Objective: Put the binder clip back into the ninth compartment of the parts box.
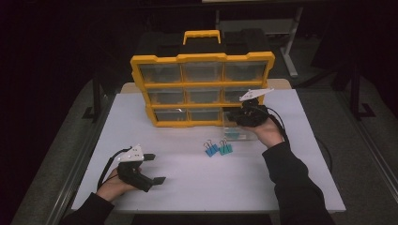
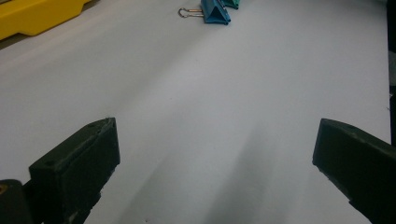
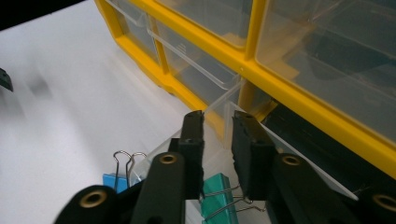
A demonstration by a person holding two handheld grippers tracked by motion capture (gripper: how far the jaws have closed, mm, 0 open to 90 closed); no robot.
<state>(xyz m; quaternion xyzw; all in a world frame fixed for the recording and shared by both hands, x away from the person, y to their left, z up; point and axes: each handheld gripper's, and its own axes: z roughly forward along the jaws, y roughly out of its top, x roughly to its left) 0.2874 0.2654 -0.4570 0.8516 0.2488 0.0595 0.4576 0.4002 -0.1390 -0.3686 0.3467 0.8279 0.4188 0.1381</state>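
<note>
A yellow organizer with clear drawers stands upright at the back of the white table. Its bottom right drawer is pulled out. My right gripper is at that drawer. In the right gripper view the jaws stand a little apart, with the drawer's clear front corner between them, and the pads are not pressing on it. A teal binder clip lies in the drawer below the jaws, and a blue one is beside it. My left gripper rests at the front left, wide open and empty.
Two binder clips, one blue and one teal, lie on the table in front of the organizer. The left gripper view shows them far ahead. A black case with a yellow handle sits behind the organizer.
</note>
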